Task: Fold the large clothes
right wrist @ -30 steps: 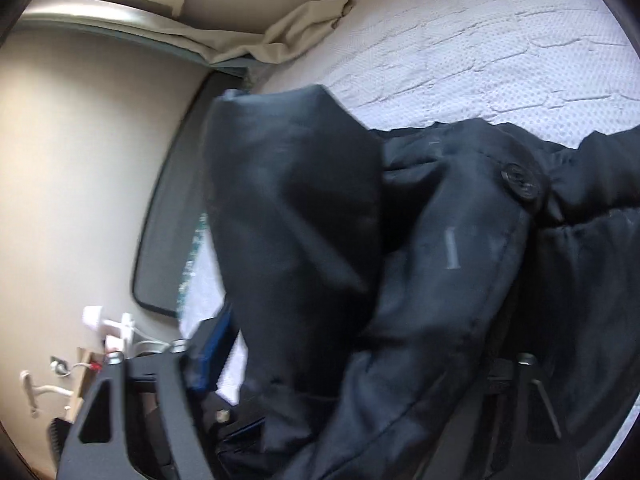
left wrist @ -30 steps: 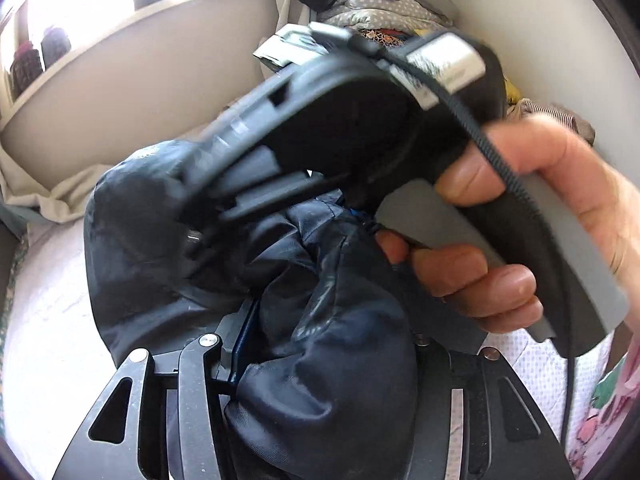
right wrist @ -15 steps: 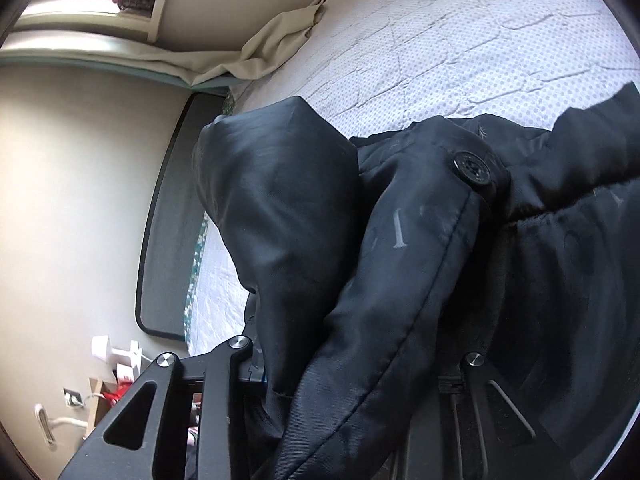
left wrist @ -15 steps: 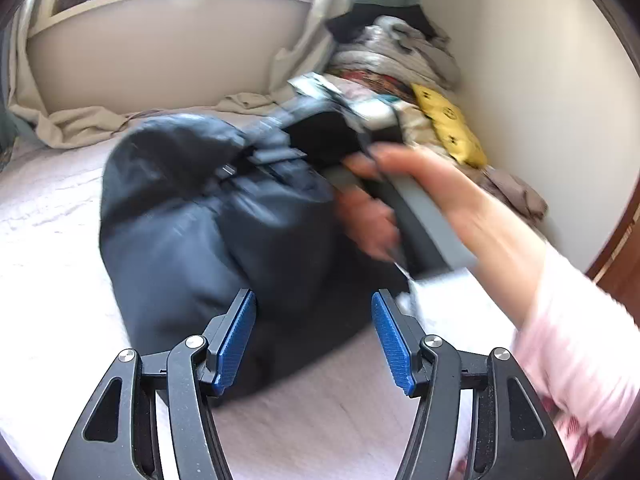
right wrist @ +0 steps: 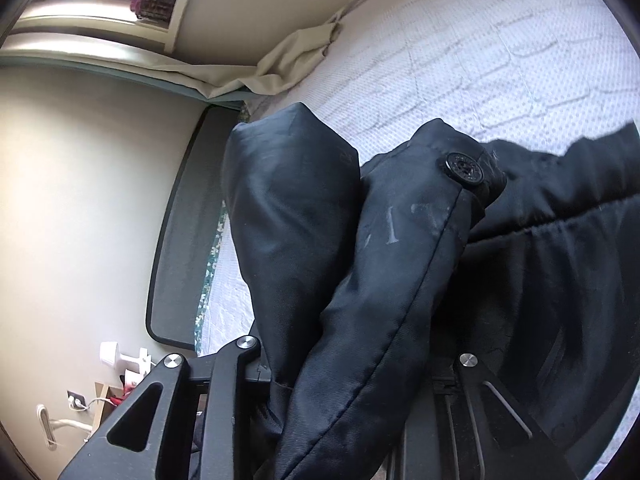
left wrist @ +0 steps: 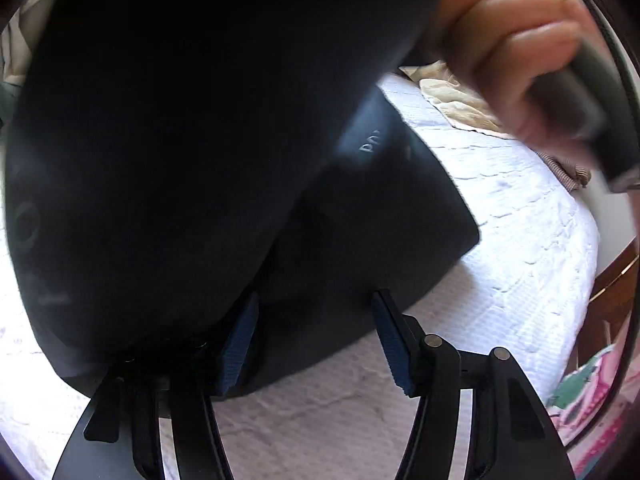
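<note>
- The bed [right wrist: 500, 40] spreads ahead of both grippers, beneath a dark jacket [right wrist: 400, 260] bunched, not flat.
- Folding looks barely begun: no neat fold shows; smoothing and folding remain.
- Right gripper [right wrist: 360, 380]: jaws closing, a thick fold of jacket between them.
- Left gripper [left wrist: 316, 340]: half open, pads gripping nothing, jacket just ahead.

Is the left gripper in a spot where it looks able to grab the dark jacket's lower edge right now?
Probably yes. The left gripper stands open right at the dark jacket, whose fabric hangs against its blue pads; nothing blocks the way.
</note>
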Available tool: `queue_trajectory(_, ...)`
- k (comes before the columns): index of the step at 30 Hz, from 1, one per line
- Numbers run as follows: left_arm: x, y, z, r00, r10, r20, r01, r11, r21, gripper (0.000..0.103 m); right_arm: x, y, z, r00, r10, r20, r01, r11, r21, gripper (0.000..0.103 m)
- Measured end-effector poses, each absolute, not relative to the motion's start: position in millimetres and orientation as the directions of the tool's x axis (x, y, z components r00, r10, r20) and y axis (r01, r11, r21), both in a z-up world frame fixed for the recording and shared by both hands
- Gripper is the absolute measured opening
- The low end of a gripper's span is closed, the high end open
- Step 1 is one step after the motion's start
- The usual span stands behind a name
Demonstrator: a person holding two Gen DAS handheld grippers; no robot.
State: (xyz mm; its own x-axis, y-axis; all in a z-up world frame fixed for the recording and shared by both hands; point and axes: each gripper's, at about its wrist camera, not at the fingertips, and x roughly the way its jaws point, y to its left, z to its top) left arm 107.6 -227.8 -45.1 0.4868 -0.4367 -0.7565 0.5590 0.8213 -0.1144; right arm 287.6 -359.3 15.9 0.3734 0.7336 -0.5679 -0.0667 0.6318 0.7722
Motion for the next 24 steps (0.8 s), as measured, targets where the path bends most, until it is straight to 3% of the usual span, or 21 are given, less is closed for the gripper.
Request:
queue_trajectory(16,133,-225,-58,0.415,-0.448,-0.791,0.493,0.842,-0.218,0.063,238,-404,64,0.527,0.679,-0.512,-0.083,0.64,0.764,0.017)
queue_trajectory(21,114,-242,-41,0.477,-0.453,-0.753,0.539,0.828,-0.157,0.064,226,-414,61,0.54,0.667,-0.512,-0.051,0.634,0.772,0.017)
queue_trajectory(24,131,-243,-56,0.449,-0.418,-0.789,0.482,0.858,-0.18,0.065,217,-416,68,0.556,0.662,-0.504,-0.053,0.633,0.772,0.017)
